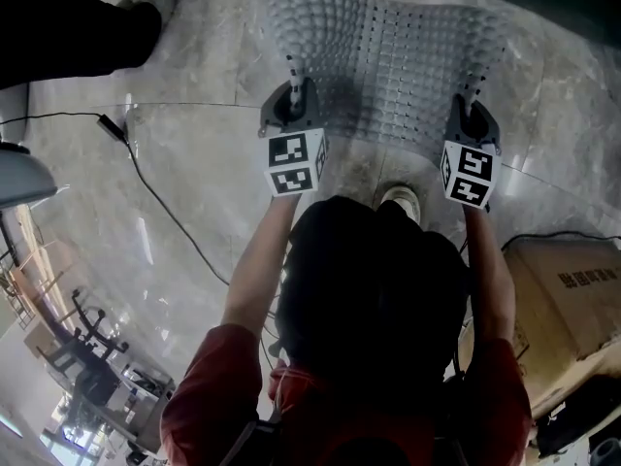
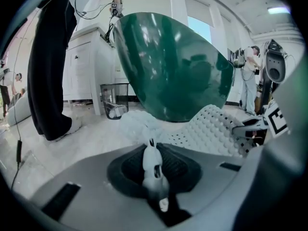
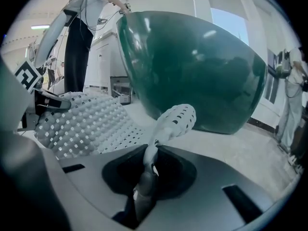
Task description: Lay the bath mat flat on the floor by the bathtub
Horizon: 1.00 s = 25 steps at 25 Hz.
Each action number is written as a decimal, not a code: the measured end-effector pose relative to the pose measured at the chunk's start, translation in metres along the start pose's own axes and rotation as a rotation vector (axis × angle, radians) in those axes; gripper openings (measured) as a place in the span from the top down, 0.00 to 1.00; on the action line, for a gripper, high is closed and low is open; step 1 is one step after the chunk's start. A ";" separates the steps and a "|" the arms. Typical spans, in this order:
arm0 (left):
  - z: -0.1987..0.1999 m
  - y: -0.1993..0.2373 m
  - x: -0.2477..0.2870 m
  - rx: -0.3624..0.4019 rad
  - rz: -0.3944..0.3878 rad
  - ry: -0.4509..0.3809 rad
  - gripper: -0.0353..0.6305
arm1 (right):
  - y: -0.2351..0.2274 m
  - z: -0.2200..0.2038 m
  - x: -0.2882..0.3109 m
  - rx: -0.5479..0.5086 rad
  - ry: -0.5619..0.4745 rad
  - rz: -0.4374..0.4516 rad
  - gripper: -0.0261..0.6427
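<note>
The pale, bumpy, perforated bath mat hangs low over the marble floor, its far part sagging toward the dark green bathtub. My left gripper is shut on the mat's near left edge, and a white fold of mat is pinched between its jaws. My right gripper is shut on the near right edge; a curl of mat rises from its jaws. In the right gripper view the mat spreads to the left in front of the bathtub.
A person in black trousers stands at the left by a white cabinet and a waste bin. A black cable crosses the floor. A cardboard box sits at the right. My shoe is between the grippers.
</note>
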<state>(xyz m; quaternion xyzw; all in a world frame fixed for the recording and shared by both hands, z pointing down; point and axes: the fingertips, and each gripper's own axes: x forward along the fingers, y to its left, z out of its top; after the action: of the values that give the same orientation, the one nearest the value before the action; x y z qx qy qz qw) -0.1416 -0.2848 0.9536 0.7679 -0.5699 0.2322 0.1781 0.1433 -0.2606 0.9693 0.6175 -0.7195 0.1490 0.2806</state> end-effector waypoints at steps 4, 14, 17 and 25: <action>-0.011 -0.001 0.011 0.002 0.012 0.020 0.86 | -0.014 -0.019 0.009 0.016 0.027 -0.009 0.88; -0.042 0.029 0.035 -0.020 0.061 0.110 0.85 | -0.038 -0.052 0.030 0.038 0.125 -0.041 0.87; -0.050 0.042 0.042 -0.007 0.070 0.150 0.83 | -0.044 -0.061 0.036 0.038 0.160 -0.055 0.86; -0.073 0.066 0.061 0.005 0.077 0.200 0.78 | -0.059 -0.082 0.050 0.060 0.229 -0.085 0.83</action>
<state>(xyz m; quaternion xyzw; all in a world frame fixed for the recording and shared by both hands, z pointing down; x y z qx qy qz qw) -0.2010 -0.3132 1.0486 0.7187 -0.5779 0.3158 0.2231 0.2144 -0.2661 1.0559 0.6346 -0.6511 0.2278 0.3485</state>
